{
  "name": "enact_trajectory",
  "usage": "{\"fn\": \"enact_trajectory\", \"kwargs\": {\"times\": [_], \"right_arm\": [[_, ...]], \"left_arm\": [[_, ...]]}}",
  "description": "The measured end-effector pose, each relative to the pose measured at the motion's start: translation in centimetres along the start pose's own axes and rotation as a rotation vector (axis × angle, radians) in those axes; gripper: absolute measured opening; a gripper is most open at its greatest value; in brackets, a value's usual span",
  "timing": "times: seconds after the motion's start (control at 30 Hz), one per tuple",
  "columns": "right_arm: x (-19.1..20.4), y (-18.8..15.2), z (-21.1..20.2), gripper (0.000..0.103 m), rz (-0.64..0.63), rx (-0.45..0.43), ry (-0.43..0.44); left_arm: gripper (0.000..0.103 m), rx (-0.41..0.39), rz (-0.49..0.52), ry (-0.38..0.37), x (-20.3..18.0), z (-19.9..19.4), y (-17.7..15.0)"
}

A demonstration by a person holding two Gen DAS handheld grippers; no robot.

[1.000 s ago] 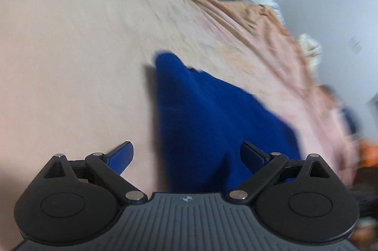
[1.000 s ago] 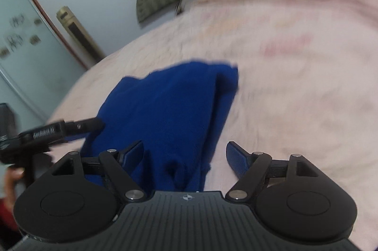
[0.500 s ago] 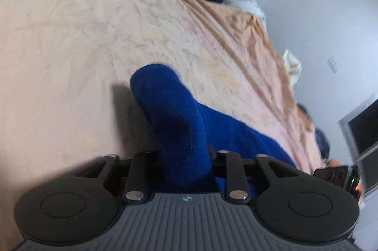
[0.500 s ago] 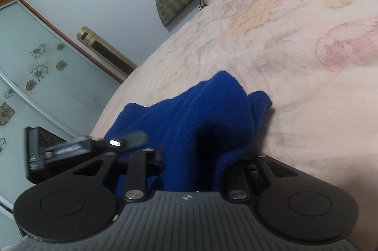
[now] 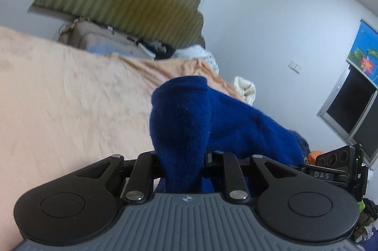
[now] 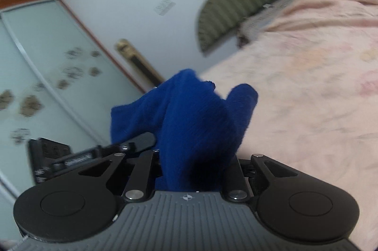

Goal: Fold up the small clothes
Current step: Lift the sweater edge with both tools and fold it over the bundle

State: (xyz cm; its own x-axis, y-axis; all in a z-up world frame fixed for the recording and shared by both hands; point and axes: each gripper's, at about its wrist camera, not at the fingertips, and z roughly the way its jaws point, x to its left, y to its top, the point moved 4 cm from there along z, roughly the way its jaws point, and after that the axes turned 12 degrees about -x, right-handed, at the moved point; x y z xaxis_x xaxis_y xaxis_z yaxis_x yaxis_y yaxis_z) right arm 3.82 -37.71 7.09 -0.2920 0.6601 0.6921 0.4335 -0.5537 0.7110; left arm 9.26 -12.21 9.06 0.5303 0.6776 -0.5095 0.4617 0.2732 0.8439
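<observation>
A dark blue knit garment (image 5: 189,118) is lifted off the pink bedsheet (image 5: 70,97). My left gripper (image 5: 182,163) is shut on one bunched end of it; the cloth hides the fingertips. My right gripper (image 6: 196,163) is shut on the other end of the blue garment (image 6: 196,114), which bulges up between the jaws. The right gripper's body (image 5: 335,168) shows at the right edge of the left wrist view, and the left gripper's body (image 6: 70,156) shows at the left of the right wrist view.
An olive scalloped headboard (image 5: 132,0) stands at the far end of the bed, with a beige bag (image 5: 94,38) and piled clothes below it. A sliding wardrobe door (image 6: 35,85) is to the left. The pink bedsheet (image 6: 307,97) stretches to the right.
A second ago both grippers were open over the flat garment. They closed on its ends and have now lifted it off the bed, tilting the views up toward the walls.
</observation>
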Motion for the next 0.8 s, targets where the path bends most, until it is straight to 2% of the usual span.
{"fn": "enact_trajectory", "kwargs": {"times": [0.1,0.17,0.2,0.23,0.27,0.3,0.33,0.37,0.43,0.47,0.5,0.53,0.57,0.6,0.67,0.73,0.8], "right_arm": [[1.3,1.6,1.1,0.022,0.007,-0.004,0.037],[0.4,2.4,3.4,0.022,-0.006,-0.002,-0.018],[-0.4,2.7,5.1,0.023,-0.027,0.006,-0.061],[-1.1,2.7,6.8,0.023,-0.053,0.012,-0.103],[-2.2,2.8,8.7,0.024,-0.095,0.009,-0.157],[-3.5,2.7,10.5,0.029,-0.128,0.010,-0.202],[-5.1,2.4,12.0,0.034,-0.119,0.027,-0.229],[-7.1,2.0,13.2,0.036,-0.088,0.052,-0.279],[-10.3,1.3,13.3,0.035,-0.021,0.086,-0.385],[-11.0,1.1,12.4,0.038,0.006,0.084,-0.387],[-11.2,0.8,11.1,0.052,0.024,0.070,-0.356],[-11.2,0.6,9.6,0.057,0.028,0.065,-0.342],[-11.2,0.4,8.1,0.065,0.030,0.066,-0.339],[-11.1,0.2,6.4,0.069,0.041,0.071,-0.340],[-11.1,-0.6,3.6,0.069,0.094,0.096,-0.291],[-11.0,-2.1,1.4,0.069,0.166,0.162,-0.211],[-10.6,-3.5,0.5,0.070,0.180,0.225,-0.166]], "left_arm": [[0.020,-0.008,-0.012,0.030,1.9,2.1,1.6],[0.020,0.017,-0.010,0.073,3.9,5.2,1.9],[0.020,0.038,0.030,0.089,4.8,7.3,1.9],[0.022,0.045,0.081,0.136,5.6,8.9,1.7],[0.022,0.061,0.135,0.217,6.5,10.5,1.4],[0.022,0.095,0.188,0.313,7.5,11.9,0.9],[0.021,0.127,0.230,0.379,8.0,12.6,0.6],[0.022,0.151,0.258,0.414,8.3,12.7,0.4],[0.027,0.146,0.251,0.385,8.3,10.8,-0.1],[0.041,0.152,0.239,0.366,8.1,9.6,-0.5],[0.067,0.171,0.227,0.362,8.0,8.2,-1.1],[0.078,0.176,0.214,0.366,7.8,6.9,-1.7],[0.084,0.167,0.199,0.371,7.7,5.6,-2.3],[0.084,0.165,0.182,0.360,7.4,4.1,-3.3],[0.084,0.211,0.126,0.305,6.7,2.1,-5.3],[0.084,0.239,0.009,0.257,6.1,0.5,-7.6],[0.082,0.272,-0.099,0.198,6.2,0.5,-9.4]]}}
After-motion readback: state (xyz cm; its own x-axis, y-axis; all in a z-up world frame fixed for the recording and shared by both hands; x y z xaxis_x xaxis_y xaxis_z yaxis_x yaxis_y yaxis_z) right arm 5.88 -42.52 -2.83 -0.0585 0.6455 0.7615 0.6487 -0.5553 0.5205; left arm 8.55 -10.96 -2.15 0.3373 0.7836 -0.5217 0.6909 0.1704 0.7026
